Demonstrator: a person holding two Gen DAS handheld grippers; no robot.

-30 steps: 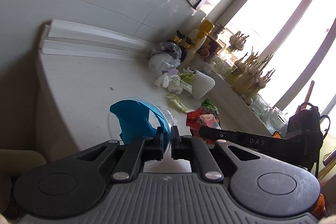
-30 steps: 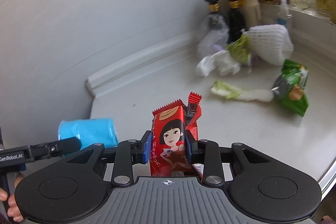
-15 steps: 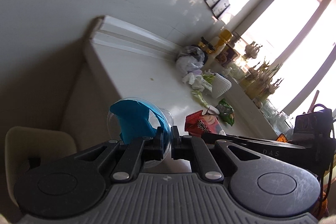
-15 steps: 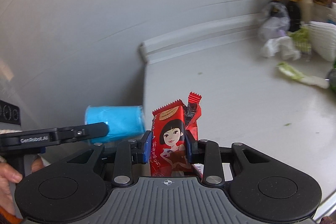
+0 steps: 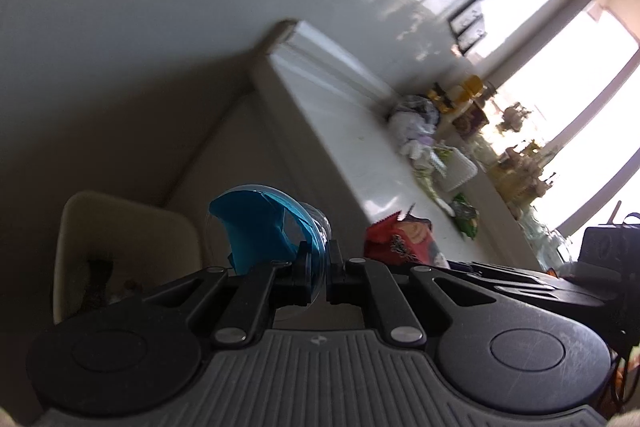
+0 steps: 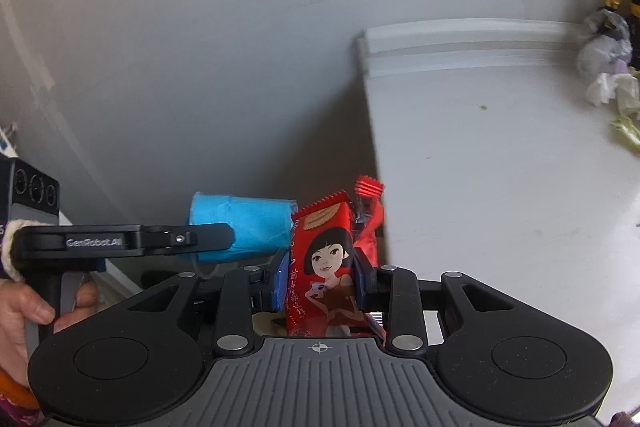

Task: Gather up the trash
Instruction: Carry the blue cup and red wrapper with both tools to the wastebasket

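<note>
My left gripper is shut on the rim of a clear plastic cup with blue paper inside. The same cup shows in the right wrist view, lying sideways beyond the left gripper's black arm. My right gripper is shut on a red snack wrapper printed with a cartoon girl, held upright. That wrapper also appears right of the cup in the left wrist view. Both grippers hang past the left end of the white counter. A beige bin with dark scraps inside stands below on the left.
More trash lies far along the counter: crumpled white bags, vegetable scraps, a white foam net and a green packet. Bottles stand by the bright window. A person's hand grips the left tool's handle.
Both grippers have swung left, off the counter top and past its end, each still holding its item. The bin has come into the left wrist view and the counter trash has receded to the right.
</note>
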